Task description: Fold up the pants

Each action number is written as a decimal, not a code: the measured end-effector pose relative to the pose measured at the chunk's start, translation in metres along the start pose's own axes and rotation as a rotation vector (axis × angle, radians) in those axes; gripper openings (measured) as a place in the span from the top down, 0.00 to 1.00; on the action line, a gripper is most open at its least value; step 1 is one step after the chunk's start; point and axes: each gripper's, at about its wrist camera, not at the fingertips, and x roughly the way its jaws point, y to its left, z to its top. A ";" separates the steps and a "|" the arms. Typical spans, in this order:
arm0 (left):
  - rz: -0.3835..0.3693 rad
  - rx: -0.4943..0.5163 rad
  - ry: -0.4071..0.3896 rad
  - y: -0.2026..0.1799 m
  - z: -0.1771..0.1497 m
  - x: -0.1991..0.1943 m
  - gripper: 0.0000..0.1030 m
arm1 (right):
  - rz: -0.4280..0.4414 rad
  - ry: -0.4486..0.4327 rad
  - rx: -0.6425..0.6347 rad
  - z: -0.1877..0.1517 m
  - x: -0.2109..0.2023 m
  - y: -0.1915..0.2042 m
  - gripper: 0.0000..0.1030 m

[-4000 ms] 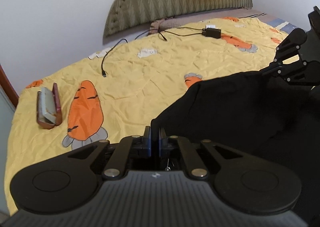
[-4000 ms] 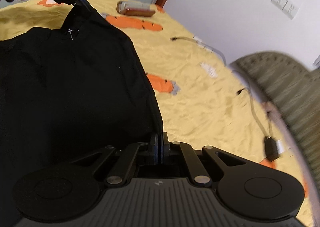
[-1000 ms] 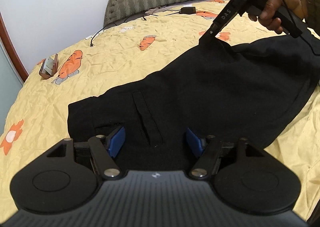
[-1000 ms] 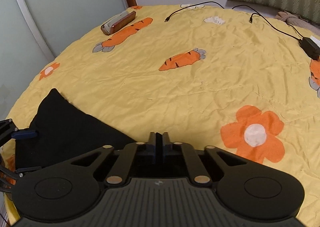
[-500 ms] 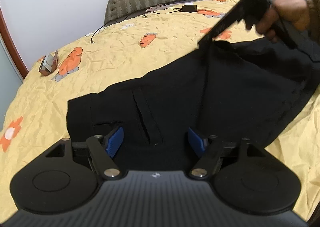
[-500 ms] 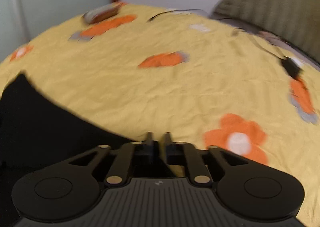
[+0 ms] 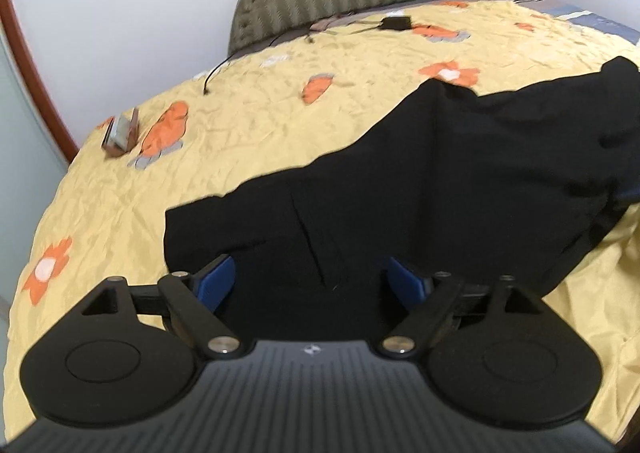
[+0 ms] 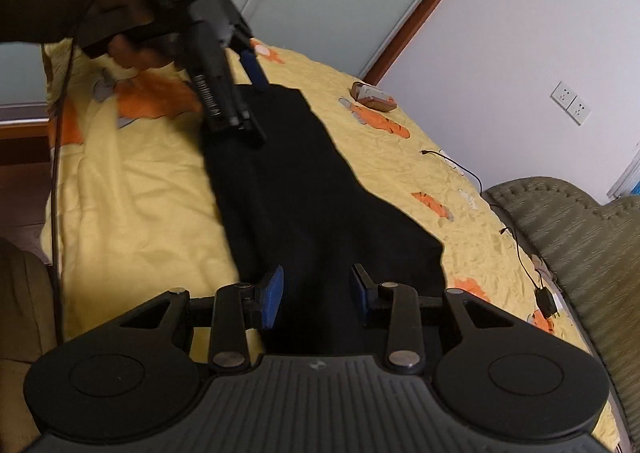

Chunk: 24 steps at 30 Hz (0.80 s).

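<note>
Black pants (image 7: 420, 181) flat on bedspread (image 7: 248, 125), beneath left gripper (image 7: 308, 285) and right gripper (image 8: 316, 293); both opening, blue pads clear of cloth.

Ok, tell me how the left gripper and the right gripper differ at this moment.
The left gripper has its jaws spread wider than the right gripper. The left hovers at one end of the black pants; the right is at the opposite end. Shared: both are opening, blue pads clear of the cloth lying flat on the yellow bedspread.
</note>
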 end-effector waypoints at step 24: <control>0.012 -0.025 -0.072 -0.023 0.030 -0.028 0.17 | 0.005 0.100 -0.086 -0.009 0.005 0.026 0.87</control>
